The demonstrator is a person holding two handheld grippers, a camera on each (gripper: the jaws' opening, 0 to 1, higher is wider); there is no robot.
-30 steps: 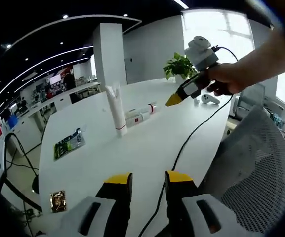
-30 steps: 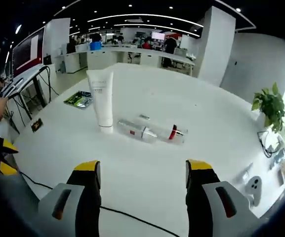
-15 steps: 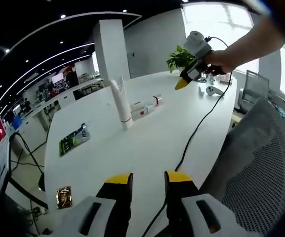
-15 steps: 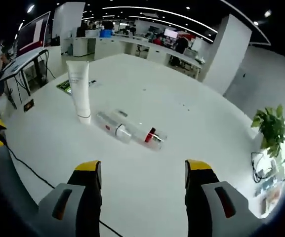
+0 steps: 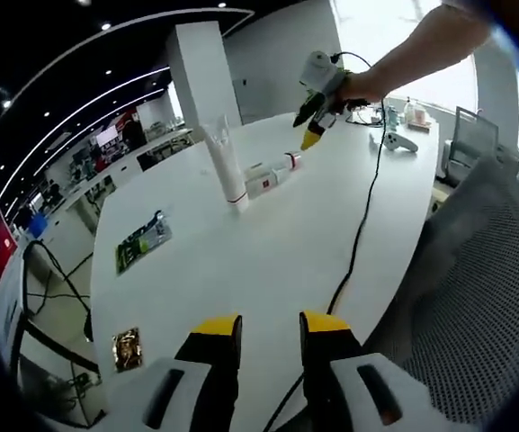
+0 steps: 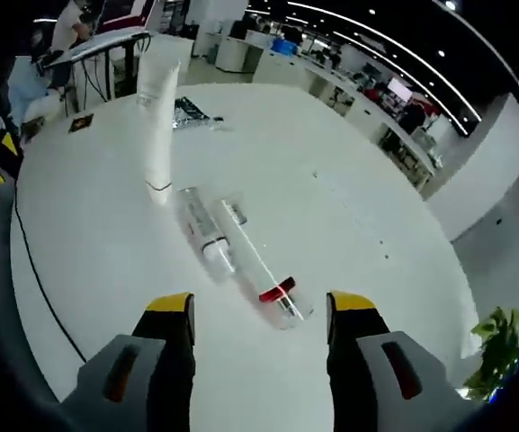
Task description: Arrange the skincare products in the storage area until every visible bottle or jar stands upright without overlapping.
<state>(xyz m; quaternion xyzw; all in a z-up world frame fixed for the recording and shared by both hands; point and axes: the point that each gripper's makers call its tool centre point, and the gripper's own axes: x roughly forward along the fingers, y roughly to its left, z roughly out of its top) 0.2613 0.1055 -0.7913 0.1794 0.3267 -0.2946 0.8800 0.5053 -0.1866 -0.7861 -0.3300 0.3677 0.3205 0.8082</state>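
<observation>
1. Tube (image 6: 158, 99) of white skincare cream stands upright on its cap on the white table (image 6: 358, 243), and we see it again in the left gripper view (image 5: 226, 164).
2. Just beside its base we find two clear bottles lying on their sides: a shorter one with a white collar (image 6: 201, 236) and a longer one with a red band (image 6: 257, 266). They lie side by side and look to touch along part of their length.
3. In the left gripper view the same pair (image 5: 271, 173) lies just beyond the tube, too small for us to separate.
4. Our right gripper (image 6: 260, 310) hangs over the red-banded end of the longer bottle, jaws spread wide and holding nothing.
5. The left gripper view shows that right gripper (image 5: 311, 135) from outside, held in a hand (image 5: 353, 85) above the lying bottles.
6. Our left gripper (image 5: 270, 330) hovers low over the near table edge, well apart from the products, its jaws a little parted and empty.
7. A green packet (image 5: 140, 245) and a small dark packet (image 5: 127, 347) lie on the table.
8. A black cable (image 5: 356, 243) runs across the table, and a mesh chair (image 5: 475, 297) stands alongside.
</observation>
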